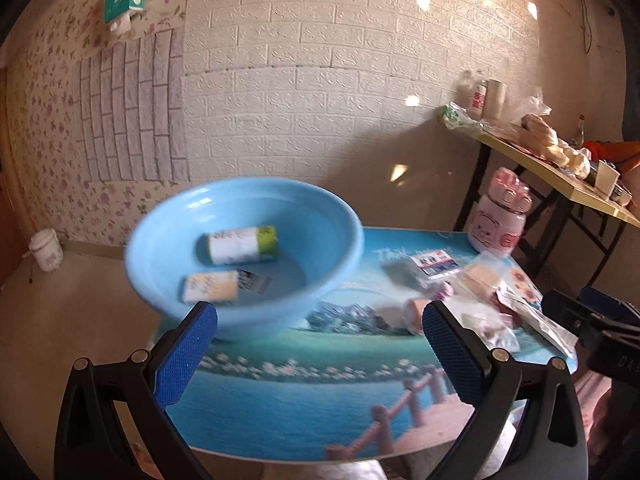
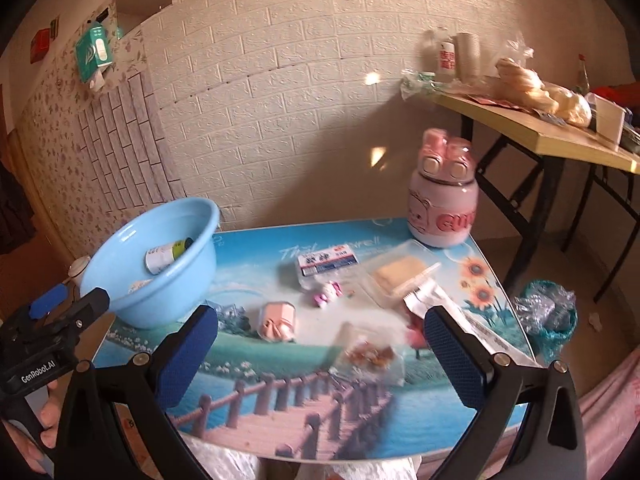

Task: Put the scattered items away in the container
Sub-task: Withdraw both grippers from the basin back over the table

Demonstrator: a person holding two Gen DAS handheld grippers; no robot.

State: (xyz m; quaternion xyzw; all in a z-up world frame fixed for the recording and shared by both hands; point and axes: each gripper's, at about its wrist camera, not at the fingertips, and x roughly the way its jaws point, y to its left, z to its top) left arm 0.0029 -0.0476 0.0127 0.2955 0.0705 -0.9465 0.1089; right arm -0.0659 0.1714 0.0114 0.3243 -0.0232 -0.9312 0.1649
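Note:
A light blue basin (image 1: 244, 248) stands at the table's left; it also shows in the right wrist view (image 2: 160, 264). Inside lie a white roll with a green end (image 1: 242, 245) and a pale packet (image 1: 212, 287). My left gripper (image 1: 320, 356) is open and empty, just in front of the basin. My right gripper (image 2: 320, 360) is open and empty above the table's front. Scattered before it: a clear snack bag (image 2: 370, 354), a pink toy (image 2: 278, 322), a small kitten figure (image 2: 326, 295), a labelled packet (image 2: 326, 264), a clear box with a yellow block (image 2: 396, 274) and a long white packet (image 2: 460, 320).
A pink and white jar (image 2: 442, 204) stands at the table's back right. The table (image 2: 280, 412) bears a lake and boardwalk picture. A cluttered side table (image 2: 560, 136) stands at the right, a green bag (image 2: 548, 316) on the floor below. The brick wall is close behind.

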